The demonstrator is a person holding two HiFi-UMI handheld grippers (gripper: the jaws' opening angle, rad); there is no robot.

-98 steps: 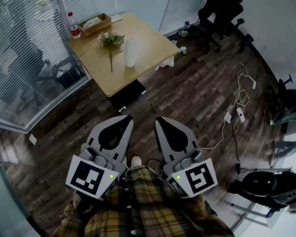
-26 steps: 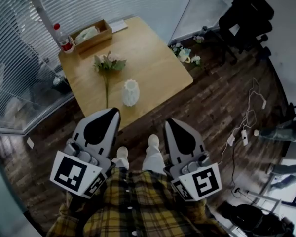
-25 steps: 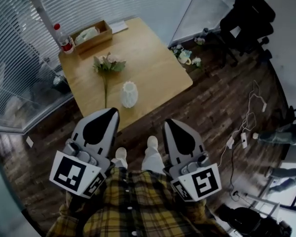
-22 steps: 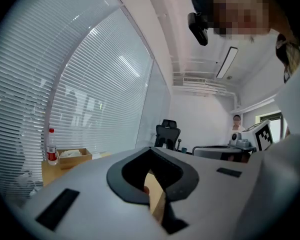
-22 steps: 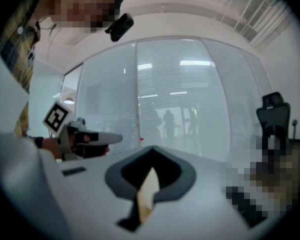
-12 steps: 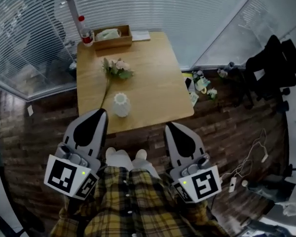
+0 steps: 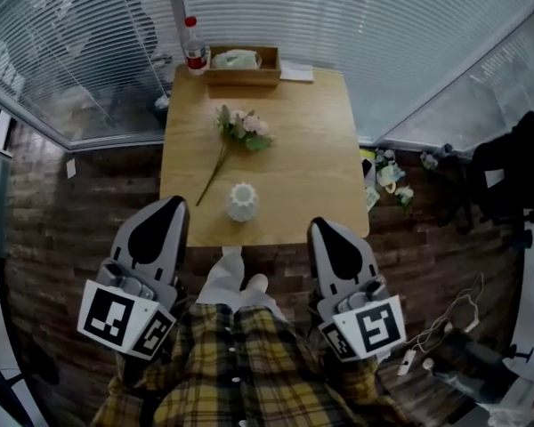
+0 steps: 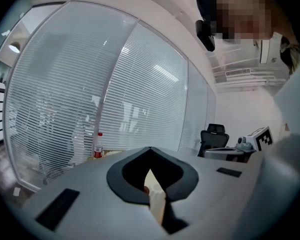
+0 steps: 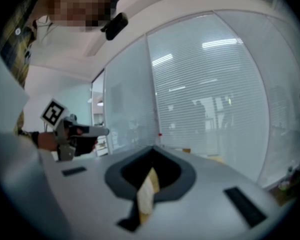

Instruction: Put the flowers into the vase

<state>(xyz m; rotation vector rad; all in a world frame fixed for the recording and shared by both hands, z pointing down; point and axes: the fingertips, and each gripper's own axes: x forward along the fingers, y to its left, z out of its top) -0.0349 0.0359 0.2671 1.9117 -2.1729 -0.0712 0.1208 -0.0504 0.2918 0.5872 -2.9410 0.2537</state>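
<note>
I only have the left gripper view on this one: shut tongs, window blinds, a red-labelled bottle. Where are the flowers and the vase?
Observer: The head view shows the bunch of pale flowers on a long green stem lying flat on the light wooden table.
Operator: And the vase?
Observer: The white ribbed vase stands upright near the table's near edge, empty, just beside the stem's end without touching it.
Operator: Are the right tongs holding anything?
Observer: No. The right tongs are shut with nothing between them.
</note>
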